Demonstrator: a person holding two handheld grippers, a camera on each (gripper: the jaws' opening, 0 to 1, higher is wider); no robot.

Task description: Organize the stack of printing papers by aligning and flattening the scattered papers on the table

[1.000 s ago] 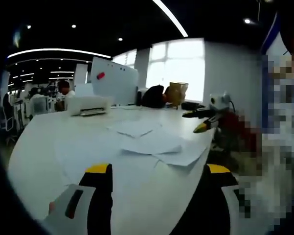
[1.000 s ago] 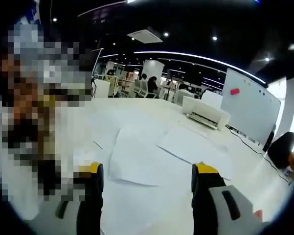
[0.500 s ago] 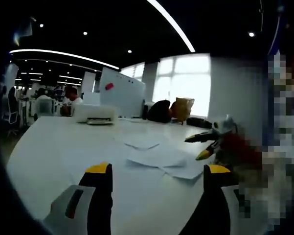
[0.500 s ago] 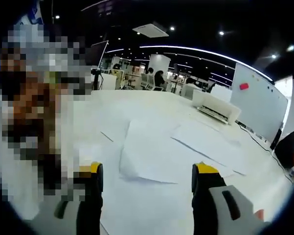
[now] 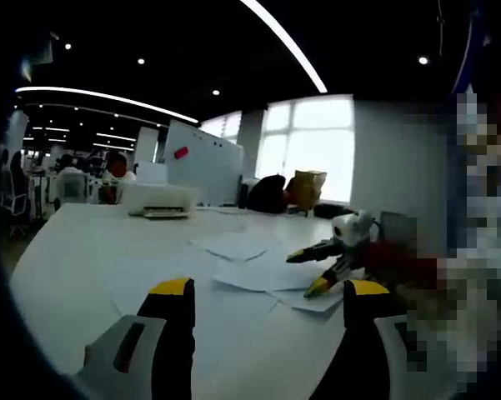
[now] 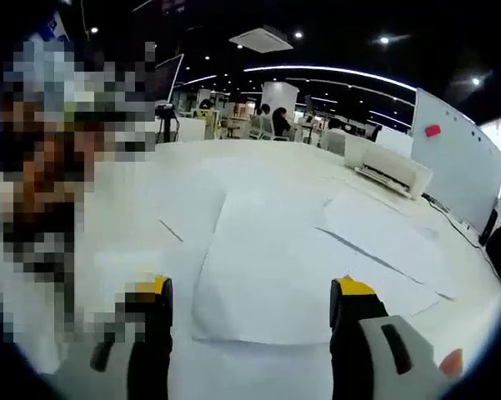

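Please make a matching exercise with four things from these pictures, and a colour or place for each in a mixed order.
Things:
1. scattered papers
2. printer
3. whiteboard
4. right gripper

Descriptions:
A. carries a small red mark
B. open, over the sheets
C. white, lying loose near the table edge
D. at the table's far end

Pairs: 1-C, 2-D, 3-A, 4-B

— How many papers [image 6: 267, 275] lie on the counter [image 5: 67, 258]?
— Cannot tell; their overlapping edges blur together, and the nearest sheet's lower edge hides behind the right gripper [image 6: 250, 350].
— And the printer [image 5: 158, 200]?
— Too small and soft for detail. Both grippers' bodies are cut off at the bottom.
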